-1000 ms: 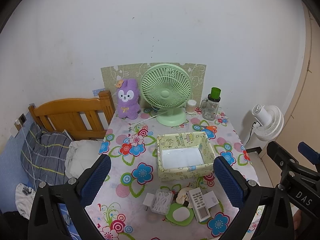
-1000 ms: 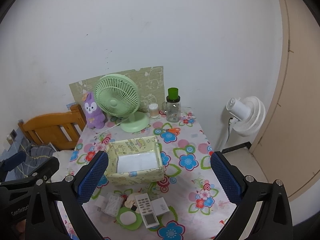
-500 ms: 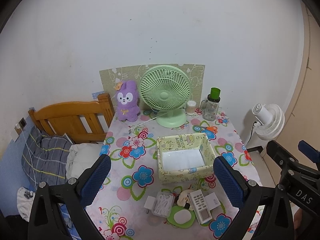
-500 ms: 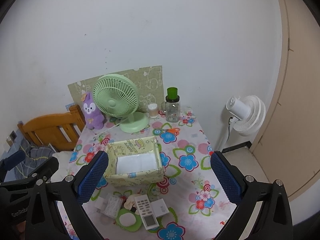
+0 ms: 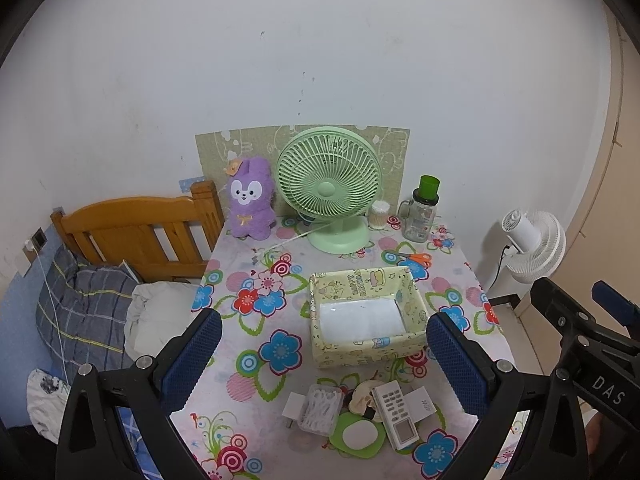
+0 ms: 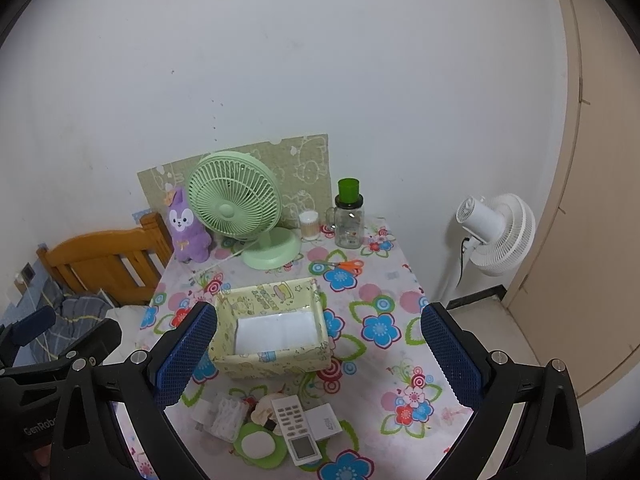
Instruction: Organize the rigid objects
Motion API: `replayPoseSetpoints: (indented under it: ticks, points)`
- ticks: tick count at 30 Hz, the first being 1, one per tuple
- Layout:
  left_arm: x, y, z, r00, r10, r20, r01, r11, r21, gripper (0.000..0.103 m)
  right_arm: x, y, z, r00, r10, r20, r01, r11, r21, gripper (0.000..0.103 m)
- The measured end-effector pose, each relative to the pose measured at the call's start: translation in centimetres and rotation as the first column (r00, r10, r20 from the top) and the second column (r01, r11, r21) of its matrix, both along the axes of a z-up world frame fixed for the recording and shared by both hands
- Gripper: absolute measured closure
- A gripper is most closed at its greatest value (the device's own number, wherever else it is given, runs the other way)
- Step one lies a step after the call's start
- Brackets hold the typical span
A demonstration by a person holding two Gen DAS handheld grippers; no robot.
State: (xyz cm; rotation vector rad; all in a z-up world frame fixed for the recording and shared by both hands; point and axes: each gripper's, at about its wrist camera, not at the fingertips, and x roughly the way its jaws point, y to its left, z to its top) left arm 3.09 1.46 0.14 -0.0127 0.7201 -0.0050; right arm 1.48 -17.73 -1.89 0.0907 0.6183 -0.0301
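On floral table (image 5: pixel 248 364), yellow box (image 5: pixel 366 316), white-lined

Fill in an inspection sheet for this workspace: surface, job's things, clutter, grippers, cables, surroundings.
Surface: floral tablecloth covers the table.
Job's things: empty yellow box; near edge holds remote control, cotton swab box, green round case, white charger, white card box.
Clutter: green desk fan, purple plush, jar with green lid, orange scissors.
Grippers: left gripper and right gripper open, holding nothing.
Cables: fan cord across cloth.
Surroundings: wooden bed frame, white floor fan.
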Motion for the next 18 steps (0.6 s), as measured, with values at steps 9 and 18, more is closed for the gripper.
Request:
replayPoseSetpoints:
  ticks: [9, 18]
  points:
    - [0.6, 0.3, -0.6, 1.0, 0.002, -0.015, -0.002, 1.0, -0.01, 0.0, 0.5, 0.1, -0.4, 1.0, -0.001, -0.026, 0.001, 1.0, 0.013, 0.0]
    - [1.5, 0.6, -2.5, 0.998, 0.008, -0.061, -0.01, 1.0, -0.028, 0.0, 1.1, 0.1, -2.1, 0.999, 0.007, -0.054, -0.005, 0.999, 0.032, 0.0]
